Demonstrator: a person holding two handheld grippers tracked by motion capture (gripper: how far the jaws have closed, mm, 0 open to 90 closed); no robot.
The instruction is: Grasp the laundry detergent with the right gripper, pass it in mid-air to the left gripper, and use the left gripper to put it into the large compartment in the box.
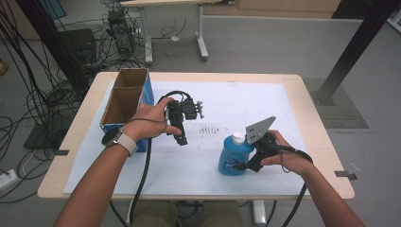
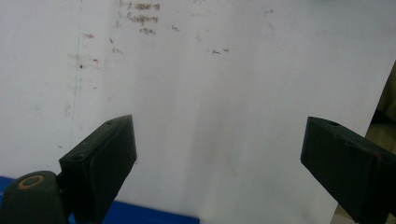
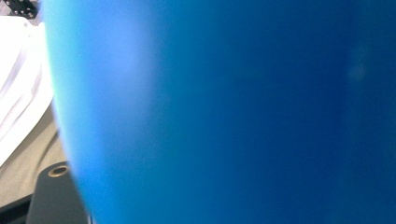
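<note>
Blue bottle (image 1: 232, 158) stands upright on the desk (image 1: 302, 101), well right of the cardboard box (image 1: 124, 100). Right hand-held gripper (image 1: 249, 162) is pressed against it; whether closed cannot be told. Left hand-held gripper (image 1: 181, 135), beside the box, gapes wide, empty. Judged step: grasping the bottle; next, lifting calls for firm closure

Right gripper view: blue bottle (image 3: 233, 112) sits right against the lens, blurred to flat colour, cut off on the top, right and bottom edges; label unreadable. Right gripper's jaw contact is hidden behind it, so its grip can't be judged.

High view: bottle label (image 1: 231, 164) too small to read; right hand (image 1: 283, 153) covers most of the gripper body.

Left gripper view: right jaw clipped by the frame edge; brown marks on the white sheet (image 2: 210, 93) too faint to identify.
</note>
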